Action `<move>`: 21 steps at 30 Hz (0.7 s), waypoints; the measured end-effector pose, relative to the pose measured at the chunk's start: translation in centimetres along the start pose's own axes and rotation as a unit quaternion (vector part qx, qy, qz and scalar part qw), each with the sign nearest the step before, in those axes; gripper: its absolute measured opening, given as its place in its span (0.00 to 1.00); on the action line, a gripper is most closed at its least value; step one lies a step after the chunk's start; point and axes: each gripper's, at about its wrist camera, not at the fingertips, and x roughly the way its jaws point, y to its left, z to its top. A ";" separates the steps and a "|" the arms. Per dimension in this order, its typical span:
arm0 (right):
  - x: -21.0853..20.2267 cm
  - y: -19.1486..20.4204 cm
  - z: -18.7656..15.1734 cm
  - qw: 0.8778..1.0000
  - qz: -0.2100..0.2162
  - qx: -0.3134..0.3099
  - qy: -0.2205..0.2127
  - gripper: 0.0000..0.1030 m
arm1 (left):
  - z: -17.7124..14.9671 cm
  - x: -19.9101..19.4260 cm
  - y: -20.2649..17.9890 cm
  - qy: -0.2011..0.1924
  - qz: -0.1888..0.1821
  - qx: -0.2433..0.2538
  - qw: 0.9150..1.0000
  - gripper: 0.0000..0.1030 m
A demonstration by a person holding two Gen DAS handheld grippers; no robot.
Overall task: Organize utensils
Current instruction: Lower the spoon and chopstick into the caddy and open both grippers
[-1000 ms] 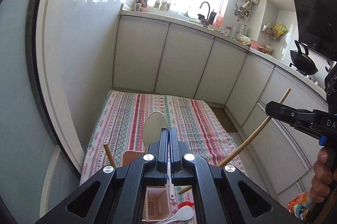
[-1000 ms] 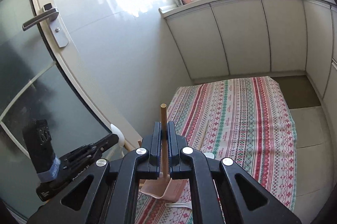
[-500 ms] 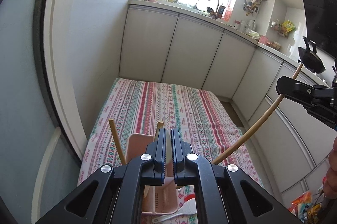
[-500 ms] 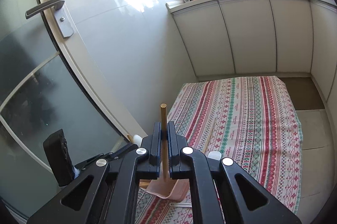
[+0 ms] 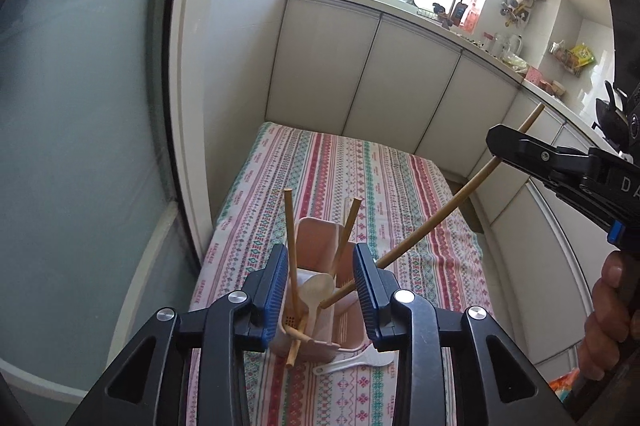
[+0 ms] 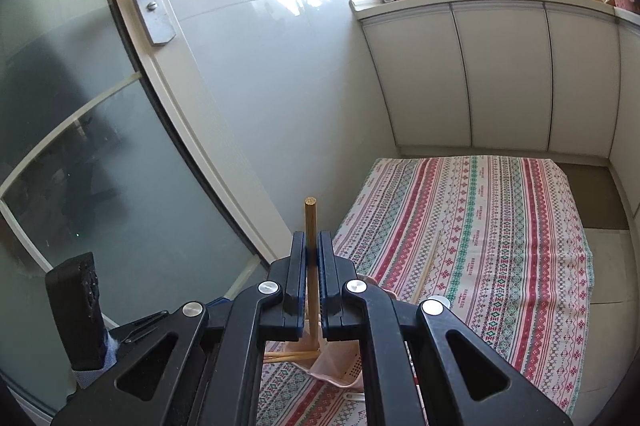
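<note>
left gripper point(image 5: 320, 276) jaws just opening, nothing pinched, wooden spoon point(image 5: 316, 290) dropped in pink holder point(image 5: 320, 234) on striped cloth point(image 5: 360, 178). right gripper point(image 6: 311, 254) clamped on chopstick point(image 6: 311, 218) above holder.

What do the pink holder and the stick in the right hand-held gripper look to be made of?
Pink holder: likely plastic, matte, one even pink, with small drain holes low in its wall. Stick clamped in the right hand-held gripper: probably bamboo or wood, tan and unpainted, with a speckled, fibrous cut end.
</note>
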 end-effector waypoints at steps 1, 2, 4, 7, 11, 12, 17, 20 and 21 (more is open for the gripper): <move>0.4 0.4 -0.1 1.000 -0.002 -0.006 0.002 0.05 | -0.1 -0.2 0.2 0.001 0.004 0.001 1.000 0.37; 0.8 0.7 -0.3 1.000 -0.004 -0.011 0.006 0.05 | -0.2 -0.4 0.2 0.000 0.008 0.003 1.000 0.39; 1.7 1.2 -0.6 1.000 -0.008 -0.017 0.016 0.05 | -0.3 -0.6 0.5 0.002 0.013 0.005 1.000 0.42; 2.9 1.8 -1.2 0.999 -0.012 -0.027 0.029 0.05 | -0.4 -0.7 1.1 0.004 0.015 0.002 1.000 0.45; 3.5 2.1 -1.4 0.999 0.006 -0.020 0.043 0.07 | -0.5 -0.8 1.6 0.009 0.019 -0.001 1.000 0.49; 3.5 2.1 -1.4 0.999 0.007 -0.018 0.046 0.07 | -0.5 -0.8 1.6 0.010 0.019 -0.001 1.000 0.50; 2.4 2.2 -0.8 0.999 0.014 -0.008 0.042 0.21 | -0.4 -1.0 1.3 0.014 0.018 0.006 1.000 0.57; 1.2 2.0 -0.6 0.999 0.017 -0.005 0.034 0.30 | -0.5 -1.3 1.1 0.016 0.017 0.011 1.000 0.60; 0.8 1.8 -0.6 0.999 0.016 -0.004 0.031 0.31 | -0.5 -1.3 0.9 0.018 0.016 0.013 1.000 0.61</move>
